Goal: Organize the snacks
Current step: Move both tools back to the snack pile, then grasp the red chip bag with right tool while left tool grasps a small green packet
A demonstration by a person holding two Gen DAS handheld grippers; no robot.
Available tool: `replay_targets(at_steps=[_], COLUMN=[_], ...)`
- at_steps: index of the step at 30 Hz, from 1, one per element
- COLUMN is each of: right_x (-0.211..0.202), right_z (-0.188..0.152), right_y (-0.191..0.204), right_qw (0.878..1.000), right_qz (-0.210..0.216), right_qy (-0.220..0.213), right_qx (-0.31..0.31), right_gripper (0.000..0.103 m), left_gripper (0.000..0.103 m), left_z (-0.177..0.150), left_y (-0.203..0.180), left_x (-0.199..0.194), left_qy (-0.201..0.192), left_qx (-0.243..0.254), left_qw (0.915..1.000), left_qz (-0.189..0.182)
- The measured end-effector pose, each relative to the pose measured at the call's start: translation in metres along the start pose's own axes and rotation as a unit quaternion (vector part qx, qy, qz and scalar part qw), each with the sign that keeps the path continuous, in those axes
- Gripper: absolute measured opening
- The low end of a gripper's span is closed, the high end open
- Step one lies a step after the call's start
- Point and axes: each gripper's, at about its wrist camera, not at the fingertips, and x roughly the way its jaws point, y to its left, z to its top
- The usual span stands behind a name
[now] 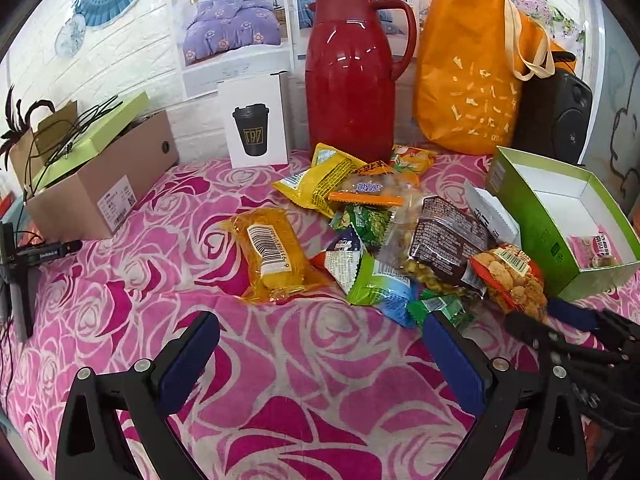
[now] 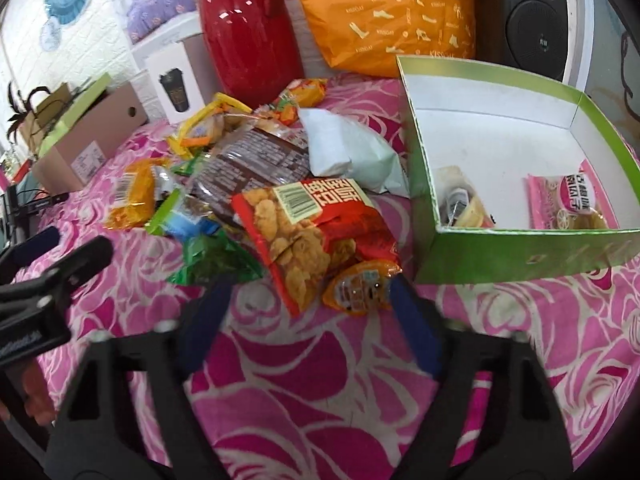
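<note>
A table covered in a pink cloth printed with large roses stands against a white wall hung with bedding posters. At the back stand a glossy red plastic thermos jug, an orange fabric tote bag with cream handles and a black speaker.

The left gripper hovers over bare cloth with its blue-padded fingers spread wide and holding nothing. Ahead of it lies a loose heap of snack packets. A clear yellow packet with a white barcode label lies apart from the heap, straight ahead and slightly left of this gripper.

The right gripper is also spread, its blue fingers lying either side of the near edge of the heap. Just ahead of its fingertips lies a red crinkled packet picturing golden crackers, with a small orange wrapped snack beside the right fingertip. Whether either finger touches them cannot be told.

Ahead and to the right of the right gripper sits an open green cardboard box with a white inside. It holds a pink wrapped snack and a pale yellowish packet.
</note>
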Motion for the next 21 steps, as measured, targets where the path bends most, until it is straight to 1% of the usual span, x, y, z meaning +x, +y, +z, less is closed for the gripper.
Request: replay_targets(at_steps=[1, 3, 6, 9, 13, 14, 16, 18, 19, 21], right_x=[0.002, -0.003, -0.019, -0.032, -0.037, -0.038, -0.041, -0.044, -0.044, -0.043], right_z=[-0.001, -0.006, -0.02, -0.035, -0.045, -0.045, -0.043, -0.039, -0.036, -0.031], right_y=[-0.003, -0.006, -0.005, -0.012, -0.02, -0.019, -0.019, -0.015, -0.013, -0.008], right_qw=[1.0, 1.0, 1.0, 0.999, 0.999, 0.998, 0.998, 0.998, 0.998, 0.998], right_qz=[0.013, 0.019, 0.009, 0.01, 0.011, 0.012, 0.019, 0.016, 0.017, 0.019], right_qy=[0.006, 0.002, -0.006, -0.001, 0.013, 0.011, 0.0, -0.014, -0.023, -0.032], right_qx=[0.009, 0.011, -0.026, -0.042, -0.051, -0.053, -0.052, -0.052, -0.054, -0.059], right_gripper=[0.015, 0.015, 0.015, 0.017, 0.02, 0.023, 0.038, 0.069, 0.073, 0.074], left_gripper=[0.103, 0.103, 0.103, 0.103, 0.103, 0.103, 0.103, 0.103, 0.103, 0.103], left_z=[0.0, 0.001, 0.001, 0.003, 0.005, 0.005, 0.006, 0.006, 0.006, 0.006], left_y=[0.0, -0.001, -0.004, -0.006, -0.01, -0.011, -0.012, -0.013, -0.013, -0.015], left_x=[0.002, 0.006, 0.011, 0.014, 0.016, 0.017, 0.018, 0.017, 0.017, 0.016], left_qy=[0.001, 0.004, 0.006, 0.006, 0.006, 0.007, 0.008, 0.006, 0.005, 0.006], left_qx=[0.001, 0.002, 0.008, 0.011, 0.012, 0.012, 0.011, 0.01, 0.009, 0.007], left_qw=[1.0, 1.0, 0.9999, 0.9998, 0.9997, 0.9997, 0.9996, 0.9996, 0.9996, 0.9996], left_qz=[-0.001, -0.005, -0.008, -0.012, -0.019, -0.022, -0.025, -0.025, -0.025, -0.027])
